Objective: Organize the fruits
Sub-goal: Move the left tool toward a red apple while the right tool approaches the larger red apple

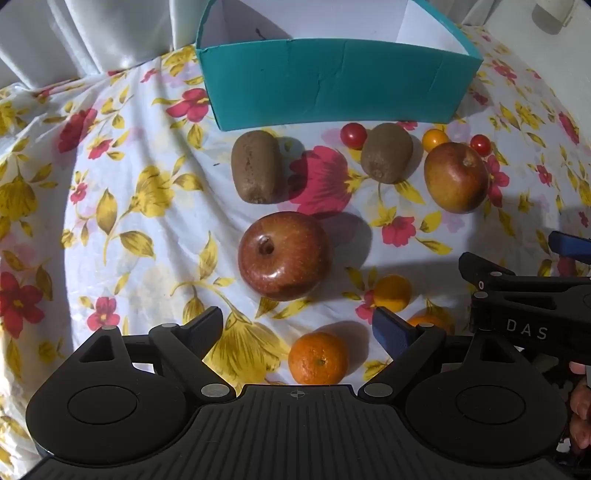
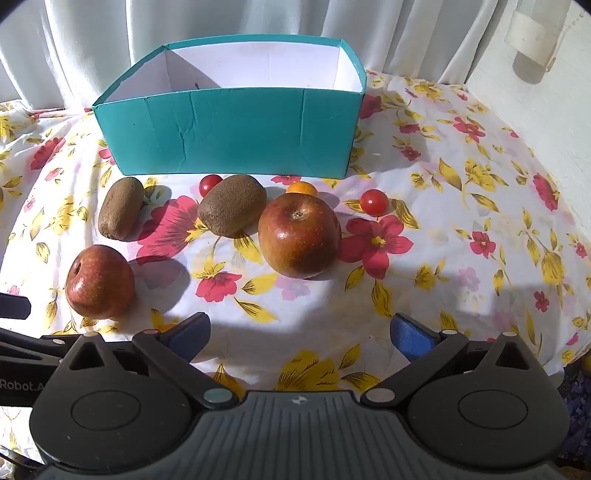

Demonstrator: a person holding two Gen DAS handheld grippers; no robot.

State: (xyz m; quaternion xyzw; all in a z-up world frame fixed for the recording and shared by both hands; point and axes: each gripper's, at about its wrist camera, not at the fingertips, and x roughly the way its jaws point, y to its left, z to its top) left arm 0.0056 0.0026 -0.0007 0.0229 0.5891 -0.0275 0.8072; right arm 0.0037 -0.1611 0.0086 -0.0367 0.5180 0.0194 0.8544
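Note:
A teal box (image 1: 332,85) with a white inside stands at the back, also in the right wrist view (image 2: 236,129). In front of it lie two kiwis (image 1: 255,166) (image 1: 386,153), two red apples (image 1: 283,254) (image 1: 456,177), cherry tomatoes (image 1: 353,135) and small orange fruits (image 1: 318,357). My left gripper (image 1: 299,328) is open, with a mandarin between its fingers and the near apple just ahead. My right gripper (image 2: 299,334) is open and empty, below the dark apple (image 2: 299,234); it also shows in the left wrist view (image 1: 517,291).
A floral cloth (image 2: 461,221) covers the table. White curtains (image 2: 258,18) hang behind the box. A pale wall (image 2: 554,92) is at the right. The cloth's front edge drops off at the lower right (image 2: 569,354).

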